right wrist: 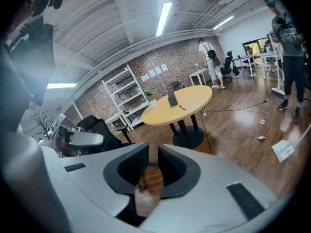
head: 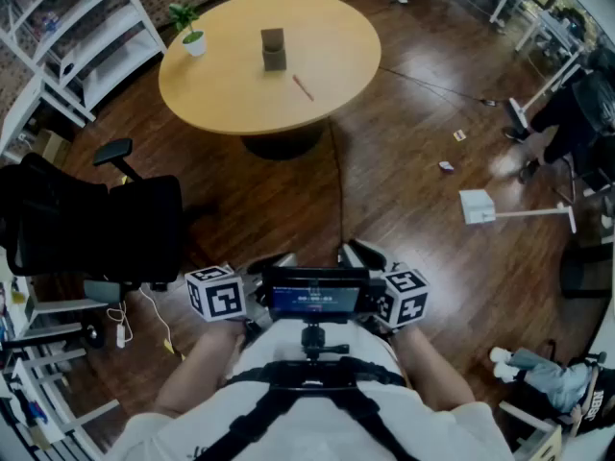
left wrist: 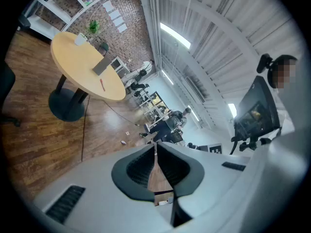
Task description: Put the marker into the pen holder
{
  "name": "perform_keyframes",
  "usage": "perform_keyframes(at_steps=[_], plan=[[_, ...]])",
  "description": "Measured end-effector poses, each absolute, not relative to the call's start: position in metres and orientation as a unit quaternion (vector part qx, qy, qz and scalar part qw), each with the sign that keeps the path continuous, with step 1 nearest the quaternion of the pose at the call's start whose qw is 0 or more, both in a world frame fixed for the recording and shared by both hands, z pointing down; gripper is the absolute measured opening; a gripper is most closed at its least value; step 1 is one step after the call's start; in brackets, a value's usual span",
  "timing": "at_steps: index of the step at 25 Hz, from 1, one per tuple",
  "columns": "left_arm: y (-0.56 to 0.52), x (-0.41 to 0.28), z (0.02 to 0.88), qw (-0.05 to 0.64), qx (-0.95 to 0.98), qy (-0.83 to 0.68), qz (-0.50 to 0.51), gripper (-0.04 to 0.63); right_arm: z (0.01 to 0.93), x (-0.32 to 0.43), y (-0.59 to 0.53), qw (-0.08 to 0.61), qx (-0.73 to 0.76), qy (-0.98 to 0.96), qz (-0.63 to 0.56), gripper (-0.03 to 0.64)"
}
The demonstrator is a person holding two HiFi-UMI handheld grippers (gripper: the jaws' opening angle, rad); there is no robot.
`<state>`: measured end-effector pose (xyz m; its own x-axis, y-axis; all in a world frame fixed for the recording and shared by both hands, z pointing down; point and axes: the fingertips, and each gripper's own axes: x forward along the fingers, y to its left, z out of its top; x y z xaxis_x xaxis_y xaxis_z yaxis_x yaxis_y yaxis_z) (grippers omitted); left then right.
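Observation:
A red marker (head: 303, 87) lies on the round wooden table (head: 231, 84), just right of the grey pen holder (head: 274, 49) standing near the table's middle. Both grippers are far from the table, held close to the person's body. My left gripper (head: 274, 260) is shut and holds nothing; its tips meet in the left gripper view (left wrist: 155, 149). My right gripper (head: 360, 253) is open by a narrow gap with nothing between its jaws (right wrist: 153, 152). The right gripper view shows the table (right wrist: 194, 98), pen holder (right wrist: 172, 99) and marker (right wrist: 182, 107) ahead in the distance.
A small potted plant (head: 192, 38) stands at the table's left edge. A black office chair (head: 96, 224) sits left of me, white shelving (head: 77, 36) behind it. A cable (head: 338, 171) runs across the wooden floor; a person (head: 577, 104) stands far right.

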<state>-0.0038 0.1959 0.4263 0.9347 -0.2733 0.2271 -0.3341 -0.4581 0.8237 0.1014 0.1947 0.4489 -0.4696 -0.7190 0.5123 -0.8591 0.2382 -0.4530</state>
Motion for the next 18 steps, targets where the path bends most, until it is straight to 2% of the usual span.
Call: perform_keyframes(at_steps=[18], plan=[[0.182, 0.031, 0.426, 0.490, 0.845, -0.215, 0.016, 0.002, 0.458, 0.146, 0.180, 0.101, 0.488, -0.781, 0.375, 0.055]])
